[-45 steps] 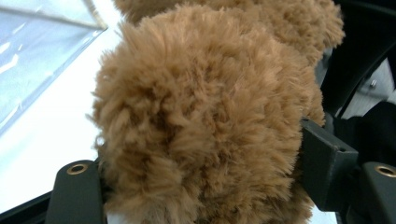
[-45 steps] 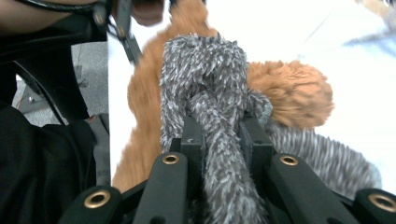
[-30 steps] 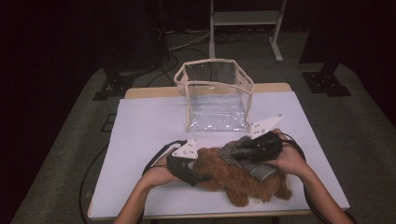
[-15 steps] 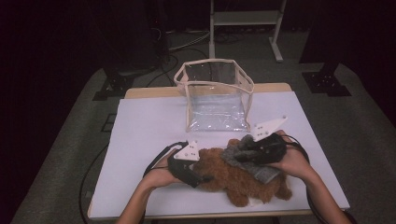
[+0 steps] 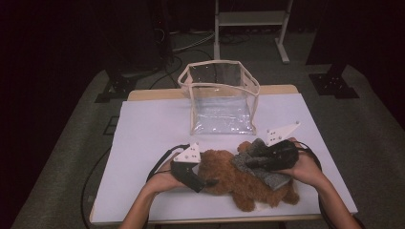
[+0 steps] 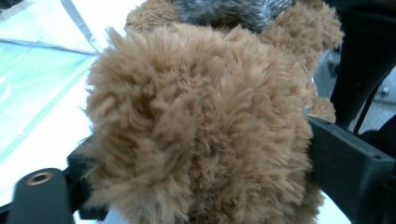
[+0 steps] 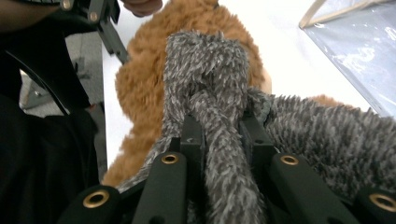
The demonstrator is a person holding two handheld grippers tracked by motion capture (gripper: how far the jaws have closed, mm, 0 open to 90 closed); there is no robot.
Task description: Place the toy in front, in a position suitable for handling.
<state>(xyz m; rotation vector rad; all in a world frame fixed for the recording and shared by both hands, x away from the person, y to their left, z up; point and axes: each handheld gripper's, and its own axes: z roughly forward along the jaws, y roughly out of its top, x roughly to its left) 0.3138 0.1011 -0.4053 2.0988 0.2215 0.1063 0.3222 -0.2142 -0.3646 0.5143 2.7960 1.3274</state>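
A brown teddy bear [image 5: 229, 179] lies on its side at the front of the white table [image 5: 153, 129], with a grey furry scarf [image 5: 270, 175] draped over it. My left gripper [image 5: 208, 183] reaches in from the left. Its jaws have just been opening and stand wide, with the bear's fluffy head [image 6: 196, 121] between them. My right gripper [image 5: 251, 162] comes from the right over the bear. It is shut on a bunched strand of the grey scarf [image 7: 210, 84], pinched between its black fingers [image 7: 191, 140].
A clear plastic bag [image 5: 222, 102] with a beige rim stands open at the back middle of the table. The gripper cables trail over the table's front. Dark floor, stand legs and cables surround the table.
My right gripper has shifted slightly to the right and nearer with the scarf. The left hand has stayed in place by the bear.
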